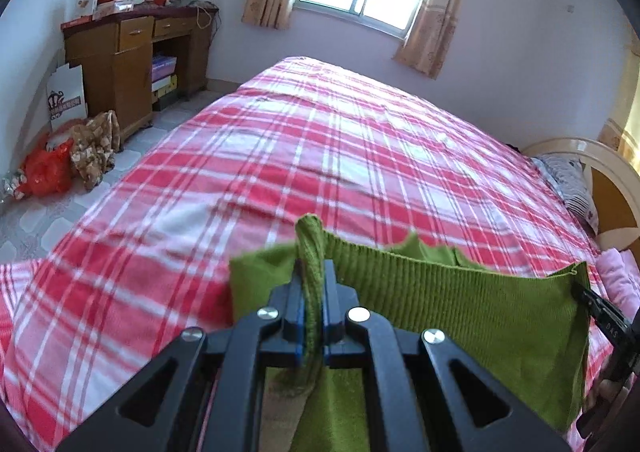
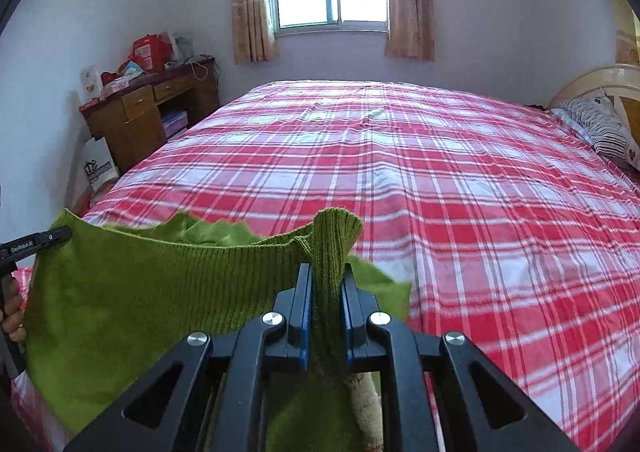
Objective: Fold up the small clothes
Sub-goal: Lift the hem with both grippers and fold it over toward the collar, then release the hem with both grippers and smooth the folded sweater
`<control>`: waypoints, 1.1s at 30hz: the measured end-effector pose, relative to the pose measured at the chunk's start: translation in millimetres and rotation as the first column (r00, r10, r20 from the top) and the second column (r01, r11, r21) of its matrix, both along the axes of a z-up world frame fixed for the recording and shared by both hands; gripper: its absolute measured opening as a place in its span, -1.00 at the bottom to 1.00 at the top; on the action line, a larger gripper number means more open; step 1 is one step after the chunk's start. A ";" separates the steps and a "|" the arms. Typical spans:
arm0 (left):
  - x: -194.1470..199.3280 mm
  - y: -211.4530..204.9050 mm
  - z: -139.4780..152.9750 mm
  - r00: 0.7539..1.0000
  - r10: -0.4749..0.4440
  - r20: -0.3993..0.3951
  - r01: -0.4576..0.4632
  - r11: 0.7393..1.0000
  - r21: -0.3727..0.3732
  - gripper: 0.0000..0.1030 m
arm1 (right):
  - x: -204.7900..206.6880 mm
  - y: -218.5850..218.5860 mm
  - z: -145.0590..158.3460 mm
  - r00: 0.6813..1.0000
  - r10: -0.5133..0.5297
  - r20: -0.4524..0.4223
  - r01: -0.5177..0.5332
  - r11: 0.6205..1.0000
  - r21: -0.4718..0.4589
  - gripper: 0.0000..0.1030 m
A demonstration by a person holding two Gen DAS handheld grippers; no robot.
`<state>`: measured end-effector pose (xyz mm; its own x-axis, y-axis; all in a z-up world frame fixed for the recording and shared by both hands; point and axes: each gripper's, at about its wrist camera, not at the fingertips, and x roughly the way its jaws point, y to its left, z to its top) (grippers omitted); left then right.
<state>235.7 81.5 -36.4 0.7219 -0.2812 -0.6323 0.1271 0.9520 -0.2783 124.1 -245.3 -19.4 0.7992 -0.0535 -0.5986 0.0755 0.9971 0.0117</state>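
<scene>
Spanning the view, a bed (image 2: 440,179) in red plaid lies below a green knit garment (image 2: 132,292) held stretched in the air. Left claw (image 1: 313,276) and right claw (image 2: 327,280) each pinch one ribbed corner. This looks like the spreading step; next, lowering it flat calls for even tension.

"GenRobot.AI" is printed on the left gripper (image 2: 40,242) (white lettering); nothing else is legible.

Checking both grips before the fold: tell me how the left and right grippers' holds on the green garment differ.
The left gripper pinches a thin bunched fold of the green knit garment; the right gripper holds a thicker ribbed fold. The left view is tilted; the right's is level. Both are shut on the garment's top edge, stretching it above the plaid bed.
</scene>
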 end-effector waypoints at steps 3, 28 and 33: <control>21.0 -7.5 -2.0 1.000 0.024 0.002 -0.024 1.000 0.015 -0.89 | 26.0 -1.7 -3.5 1.000 -0.015 -0.004 0.015 1.000 -0.016 -0.78; 49.6 -31.6 -39.9 0.972 0.220 -0.078 -0.189 0.939 0.286 0.08 | 80.8 -45.5 -69.2 0.972 -0.180 -0.151 0.189 0.981 0.048 0.06; 11.5 -32.6 -16.4 0.982 0.187 -0.038 -0.167 0.939 0.300 0.19 | 42.7 -61.5 -43.2 0.952 -0.305 0.022 0.301 0.948 0.099 0.06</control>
